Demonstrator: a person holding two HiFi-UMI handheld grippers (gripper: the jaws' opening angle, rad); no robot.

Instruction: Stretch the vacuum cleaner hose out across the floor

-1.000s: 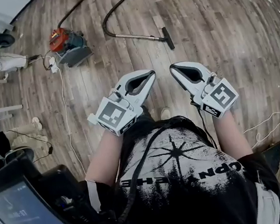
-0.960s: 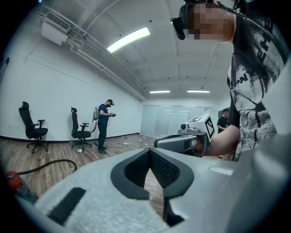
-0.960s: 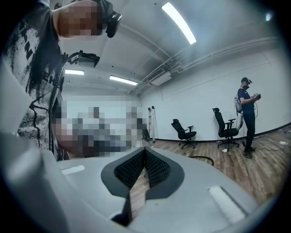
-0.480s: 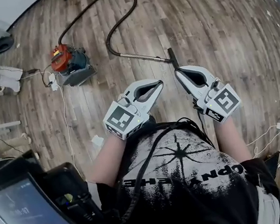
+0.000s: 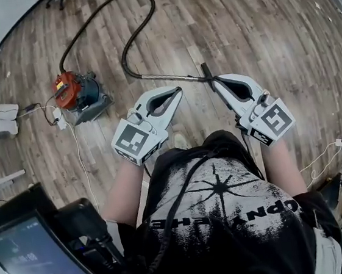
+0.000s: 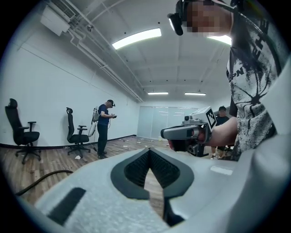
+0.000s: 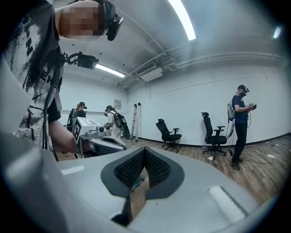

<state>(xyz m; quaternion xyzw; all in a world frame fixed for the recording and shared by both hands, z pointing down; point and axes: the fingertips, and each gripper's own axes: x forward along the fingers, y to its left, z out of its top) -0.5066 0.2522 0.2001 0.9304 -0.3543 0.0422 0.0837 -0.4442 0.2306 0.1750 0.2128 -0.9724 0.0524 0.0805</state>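
wears a black short-sleeved t-shirt (image 5: 243,235), white starburst and lettering; black cable (image 5: 168,218) trailing toward 7 o'clock; pale grey left gripper (image 5: 177,92), right gripper (image 5: 215,80), black-and-white marker cubes (image 5: 133,140).

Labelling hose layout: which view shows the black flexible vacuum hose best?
Head view: the black flexible vacuum hose shows as a whole loop from the red-and-grey canister. Left gripper view catches only a short stretch, lower left; right gripper view none.

The left gripper (image 5: 177,92) and right gripper (image 5: 216,81), seemingly closed, hover above the looped hose (image 5: 123,57) of the vacuum cleaner (image 5: 78,96).
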